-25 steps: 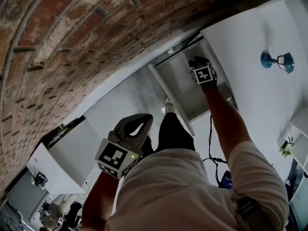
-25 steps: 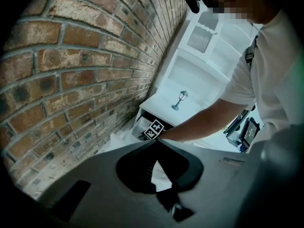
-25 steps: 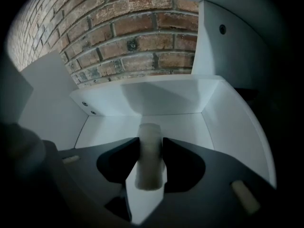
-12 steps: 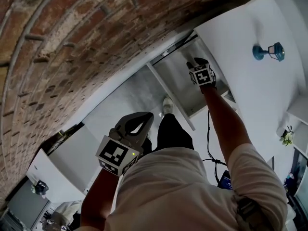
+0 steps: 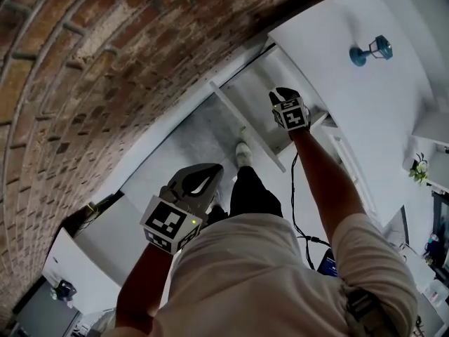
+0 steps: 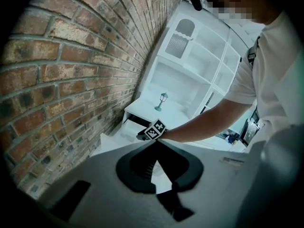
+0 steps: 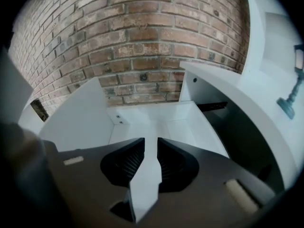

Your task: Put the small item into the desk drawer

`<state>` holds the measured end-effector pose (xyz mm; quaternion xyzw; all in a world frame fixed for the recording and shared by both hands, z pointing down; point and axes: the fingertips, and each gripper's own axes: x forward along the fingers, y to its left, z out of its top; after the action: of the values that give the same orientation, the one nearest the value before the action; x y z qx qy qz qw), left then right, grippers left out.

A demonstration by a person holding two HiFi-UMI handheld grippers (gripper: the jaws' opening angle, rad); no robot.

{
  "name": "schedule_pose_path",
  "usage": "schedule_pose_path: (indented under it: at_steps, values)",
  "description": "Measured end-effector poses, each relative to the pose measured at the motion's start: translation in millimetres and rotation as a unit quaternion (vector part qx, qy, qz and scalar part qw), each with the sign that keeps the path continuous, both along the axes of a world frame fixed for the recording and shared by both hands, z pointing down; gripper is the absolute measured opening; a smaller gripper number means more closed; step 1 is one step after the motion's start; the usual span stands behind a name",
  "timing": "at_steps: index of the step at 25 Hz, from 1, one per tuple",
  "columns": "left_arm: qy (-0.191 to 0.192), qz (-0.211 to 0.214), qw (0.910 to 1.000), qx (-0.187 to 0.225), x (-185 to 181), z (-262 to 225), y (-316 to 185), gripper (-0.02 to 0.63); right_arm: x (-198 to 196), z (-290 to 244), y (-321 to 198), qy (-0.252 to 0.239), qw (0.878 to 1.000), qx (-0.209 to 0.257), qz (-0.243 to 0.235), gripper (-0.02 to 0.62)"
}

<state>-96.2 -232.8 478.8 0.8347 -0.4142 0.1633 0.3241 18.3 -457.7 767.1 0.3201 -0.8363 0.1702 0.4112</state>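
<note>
Our right gripper [image 7: 150,139], its ribbed jaws just closing yet apart and empty, hangs over the smooth white boxy drawer [image 7: 156,118] by the rough brick wall [image 7: 137,46]; our left gripper [image 6: 154,142] is closed, empty.

Head view: high up, steeply down onto open drawer [image 5: 251,100] and lamp [image 5: 370,50]. Left gripper view: far back, faces both. Right gripper view: close above drawer, toward brick wall [image 7: 142,42].
</note>
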Motion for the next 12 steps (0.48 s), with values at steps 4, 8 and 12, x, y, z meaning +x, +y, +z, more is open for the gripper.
schedule_pose_path:
  at_steps: [4, 8, 12]
  values:
    - [-0.012, 0.028, 0.9995, -0.009, -0.4, -4.9, 27.6, 0.006, 4.3, -21.1, 24.2, -0.01, 1.0, 0.016, 0.01, 0.034]
    - [0.001, 0.029, 0.9993, 0.024, 0.1, -13.7, 47.8, 0.006, 8.7, -41.2, 49.5, -0.015, 0.999, 0.03, 0.016, 0.011]
    - [-0.001, 0.039, 0.9987, 0.032, -2.6, -16.4, 73.6, 0.006, 12.8, -65.4, 76.2, -0.022, 0.999, 0.038, 0.02, 0.012]
